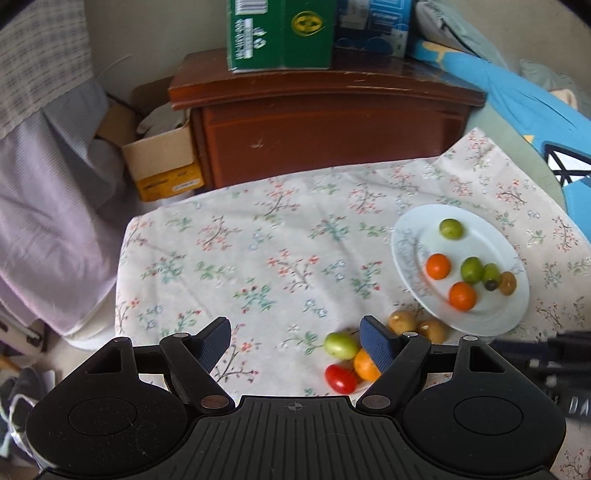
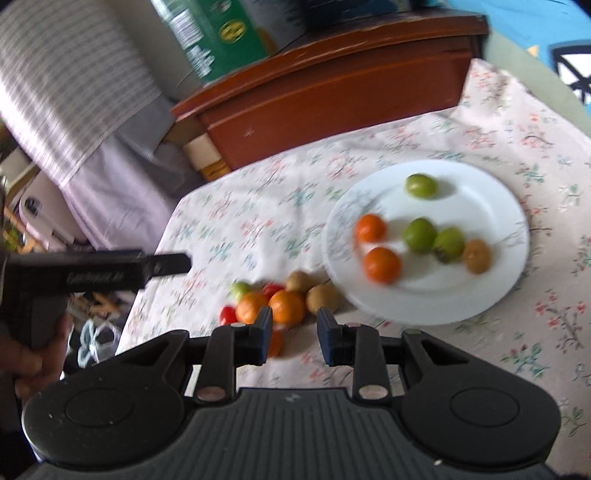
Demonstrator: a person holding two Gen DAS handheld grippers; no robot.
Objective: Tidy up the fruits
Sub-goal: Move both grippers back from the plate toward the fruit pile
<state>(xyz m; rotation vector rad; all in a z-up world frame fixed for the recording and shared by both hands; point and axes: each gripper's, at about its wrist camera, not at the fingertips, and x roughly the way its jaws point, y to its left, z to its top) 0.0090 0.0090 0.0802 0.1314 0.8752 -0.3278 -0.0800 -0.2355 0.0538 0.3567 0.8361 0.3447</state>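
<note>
A white plate (image 1: 491,317) (image 2: 480,177) sits on the floral cloth with two oranges (image 1: 438,266), green fruits (image 1: 451,228) and a brown fruit (image 1: 508,283) on it. Loose fruit lies just left of the plate: a green one (image 1: 340,344), an orange (image 1: 364,365), a red tomato (image 1: 340,378) and two brown ones (image 1: 402,320). My left gripper (image 1: 295,343) is open and empty, its right finger over the loose pile. My right gripper (image 2: 294,334) is open and empty, just in front of the loose oranges (image 2: 286,306). The left gripper also shows in the right wrist view (image 2: 168,263).
A dark wooden nightstand (image 1: 325,125) stands behind the cloth-covered table (image 1: 240,251), with a green carton (image 1: 280,33) on top. A cardboard box (image 1: 162,162) sits to its left. Bedding and a blue cushion (image 1: 517,96) lie at the right.
</note>
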